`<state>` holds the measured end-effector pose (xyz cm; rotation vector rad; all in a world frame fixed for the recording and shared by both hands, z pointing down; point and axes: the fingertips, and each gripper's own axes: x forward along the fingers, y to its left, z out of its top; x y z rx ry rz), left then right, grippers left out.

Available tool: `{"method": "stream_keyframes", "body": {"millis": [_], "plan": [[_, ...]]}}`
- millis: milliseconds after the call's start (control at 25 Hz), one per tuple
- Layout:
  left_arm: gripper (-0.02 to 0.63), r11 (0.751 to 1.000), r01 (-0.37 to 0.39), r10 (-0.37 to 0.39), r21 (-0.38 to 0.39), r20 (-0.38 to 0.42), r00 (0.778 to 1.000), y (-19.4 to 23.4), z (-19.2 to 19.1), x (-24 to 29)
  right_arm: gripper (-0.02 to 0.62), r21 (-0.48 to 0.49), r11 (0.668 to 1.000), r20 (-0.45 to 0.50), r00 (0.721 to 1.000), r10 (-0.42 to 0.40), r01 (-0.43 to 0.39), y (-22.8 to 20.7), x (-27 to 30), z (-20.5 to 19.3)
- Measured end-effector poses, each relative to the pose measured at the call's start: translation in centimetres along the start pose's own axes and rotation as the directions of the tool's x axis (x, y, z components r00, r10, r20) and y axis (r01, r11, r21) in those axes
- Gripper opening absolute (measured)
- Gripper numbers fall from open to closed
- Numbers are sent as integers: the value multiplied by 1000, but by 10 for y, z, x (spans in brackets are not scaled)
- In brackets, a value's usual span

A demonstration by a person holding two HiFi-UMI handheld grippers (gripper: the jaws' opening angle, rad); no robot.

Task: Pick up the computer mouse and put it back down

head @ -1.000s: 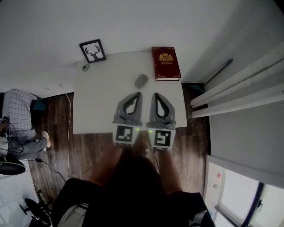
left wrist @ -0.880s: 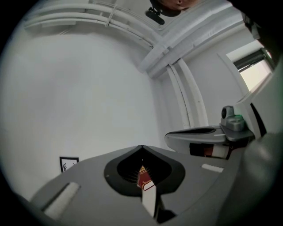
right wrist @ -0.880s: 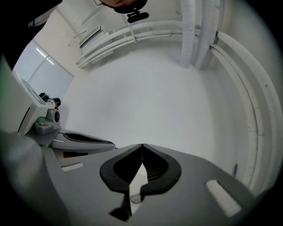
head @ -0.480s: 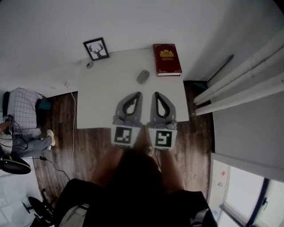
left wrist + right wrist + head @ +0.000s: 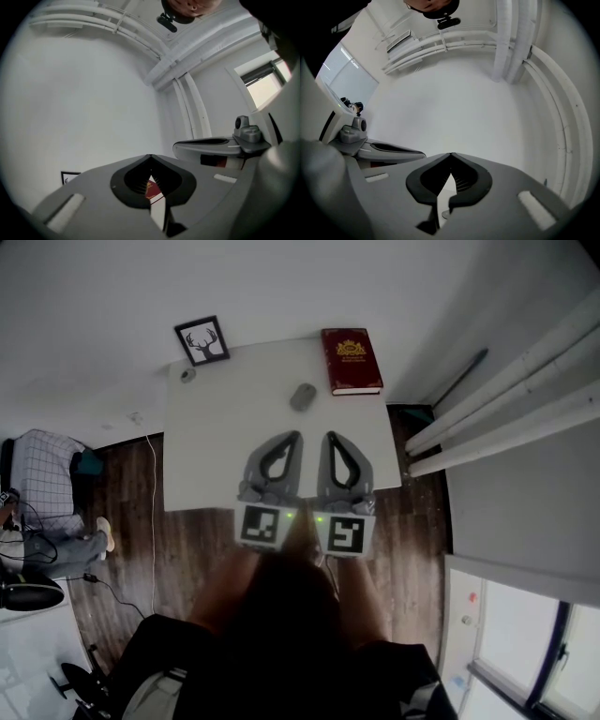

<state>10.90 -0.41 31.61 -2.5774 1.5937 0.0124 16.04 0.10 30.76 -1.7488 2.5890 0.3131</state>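
Observation:
A grey computer mouse (image 5: 302, 397) lies on the white table (image 5: 216, 446), near the far edge and left of a red book (image 5: 351, 361). My two grippers hang side by side over the table's near half, both pointing toward the far edge. The left gripper (image 5: 294, 437) is shut with nothing in it, a short way on the near side of the mouse. The right gripper (image 5: 331, 438) is also shut and empty. In the left gripper view the jaws (image 5: 150, 156) meet at the tip and the red book (image 5: 151, 188) shows through the gap. The right gripper's jaws (image 5: 451, 154) meet likewise.
A framed deer picture (image 5: 202, 341) stands at the table's far left corner, with a small round grey object (image 5: 187, 375) beside it. White pipes (image 5: 506, 399) run along the wall to the right. Dark wood floor surrounds the table; a person's legs (image 5: 56, 545) show at far left.
Both shut grippers have drawn back a little from the mouse, so the gap to it is wider. The mouse has kept its place beside the book.

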Motion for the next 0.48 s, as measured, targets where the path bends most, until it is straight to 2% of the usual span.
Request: {"method": "stream_keyframes", "body": {"millis": [480], "plan": [[2, 1000, 14, -14, -18, 2, 1000, 2, -1, -10, 14, 1, 1000, 3, 1000, -9, 9, 11, -5, 4]]}}
